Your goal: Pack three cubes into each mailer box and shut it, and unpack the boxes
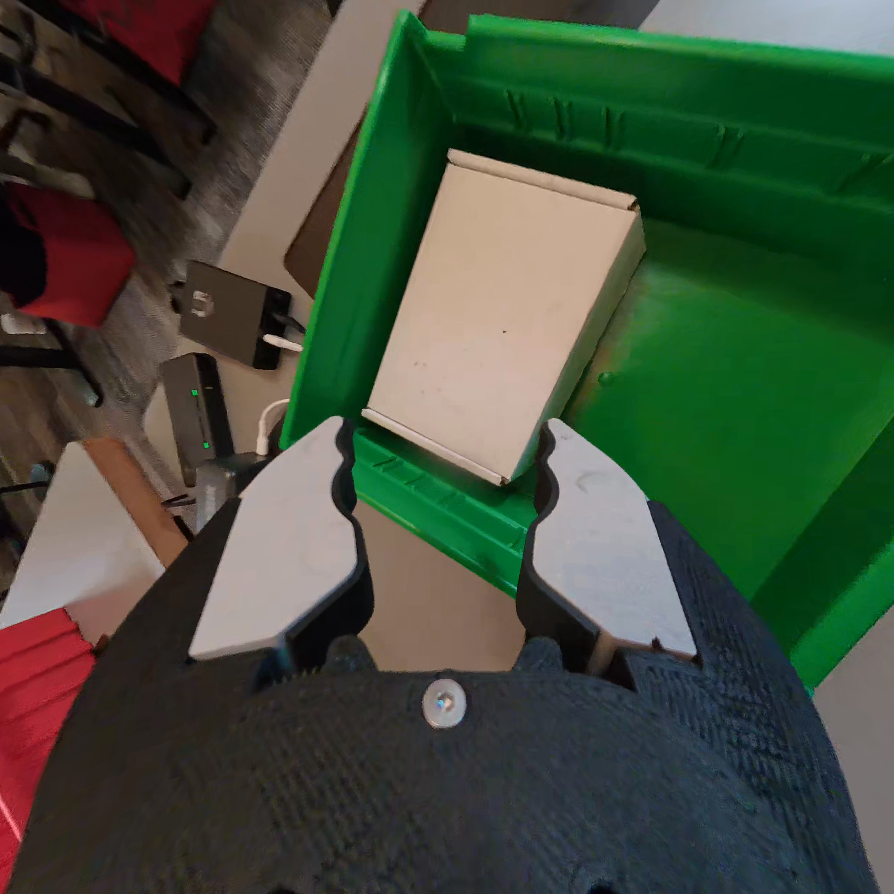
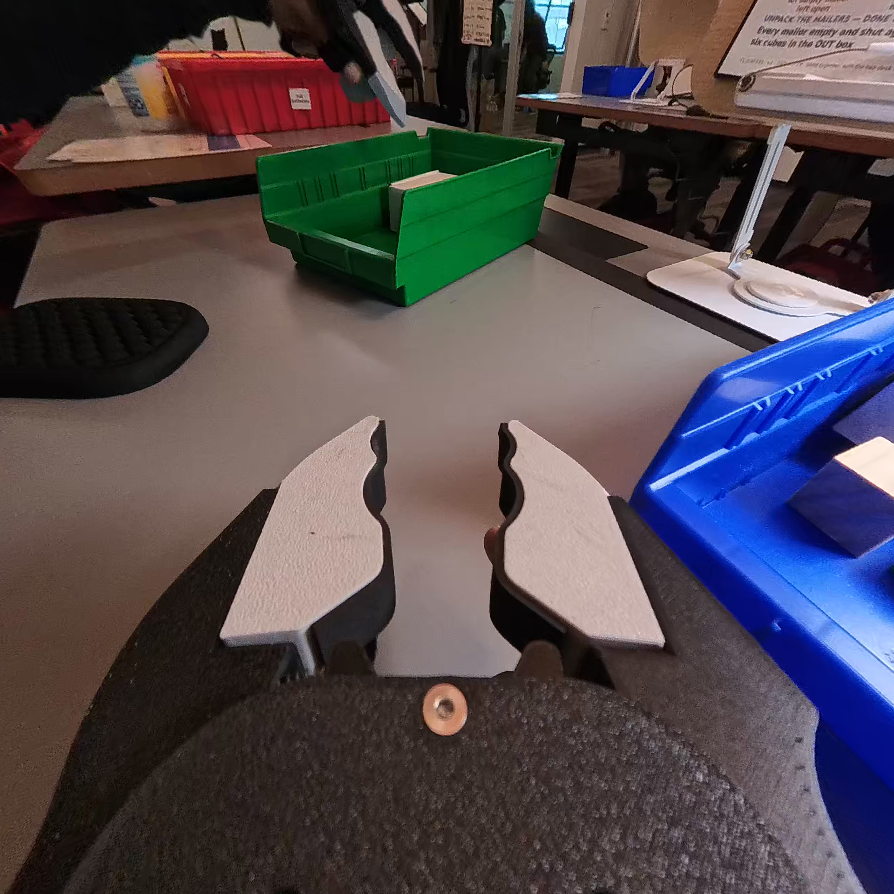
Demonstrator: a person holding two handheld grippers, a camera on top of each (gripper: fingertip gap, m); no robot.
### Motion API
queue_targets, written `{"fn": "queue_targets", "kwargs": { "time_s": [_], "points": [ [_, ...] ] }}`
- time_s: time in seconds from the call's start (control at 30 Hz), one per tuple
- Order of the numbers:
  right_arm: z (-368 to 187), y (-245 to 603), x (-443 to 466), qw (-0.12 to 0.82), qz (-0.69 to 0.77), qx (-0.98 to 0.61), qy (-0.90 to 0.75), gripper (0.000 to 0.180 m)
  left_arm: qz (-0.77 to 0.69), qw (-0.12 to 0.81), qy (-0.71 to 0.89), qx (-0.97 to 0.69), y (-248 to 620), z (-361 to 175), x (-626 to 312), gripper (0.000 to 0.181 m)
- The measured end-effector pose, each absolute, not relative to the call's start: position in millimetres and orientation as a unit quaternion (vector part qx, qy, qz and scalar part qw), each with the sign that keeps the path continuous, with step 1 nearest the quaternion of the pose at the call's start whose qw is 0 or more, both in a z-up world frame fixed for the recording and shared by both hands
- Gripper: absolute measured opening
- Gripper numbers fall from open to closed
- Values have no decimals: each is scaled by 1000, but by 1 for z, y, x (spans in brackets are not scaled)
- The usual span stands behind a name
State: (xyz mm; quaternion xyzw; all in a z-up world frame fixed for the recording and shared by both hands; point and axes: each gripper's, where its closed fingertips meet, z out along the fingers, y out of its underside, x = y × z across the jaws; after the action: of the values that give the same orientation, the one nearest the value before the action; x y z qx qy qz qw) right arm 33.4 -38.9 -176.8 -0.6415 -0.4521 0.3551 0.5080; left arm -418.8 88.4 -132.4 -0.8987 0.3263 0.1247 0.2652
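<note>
Mailer box [image 1: 503,314], white and closed, is shown lying flat in the green bin [image 1: 725,159], against the bin's side wall and close to its low front lip. The left gripper [image 1: 442,450] is held above that lip, tilted steeply down, jaws spread wide and empty; the box's near short edge is framed between the fingertips [image 1: 556,440]. The step in hand is judged to be the lifting of the box out. A good grip would be taken across the near short edge, with one finger kept clear of the bin wall, and the box raised level so that any contents are not shifted. The right gripper [image 2: 442,450] is held low and nearly level over the grey table [image 2: 338,348], jaws parted with nothing between them, beside the blue bin [image 2: 725,464], in which a pale cube [image 2: 861,488] is partly seen.
</note>
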Motion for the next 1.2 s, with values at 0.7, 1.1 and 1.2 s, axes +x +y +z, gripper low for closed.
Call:
{"fn": "queue_targets", "kwargs": {
  "time_s": [0.7, 1.1, 1.2],
  "points": [
    [-189, -31, 34, 498, 343, -652, -458, 43, 84, 53, 394, -914, 93, -211, -434, 101],
    [-190, -32, 32, 491, 347, -653, -460, 41, 83, 58, 425, -900, 122, -202, -416, 104],
    [-190, -29, 35, 495, 341, -655, -457, 41, 82, 37, 439, -894, 130, -219, -407, 113]
  ]
}}
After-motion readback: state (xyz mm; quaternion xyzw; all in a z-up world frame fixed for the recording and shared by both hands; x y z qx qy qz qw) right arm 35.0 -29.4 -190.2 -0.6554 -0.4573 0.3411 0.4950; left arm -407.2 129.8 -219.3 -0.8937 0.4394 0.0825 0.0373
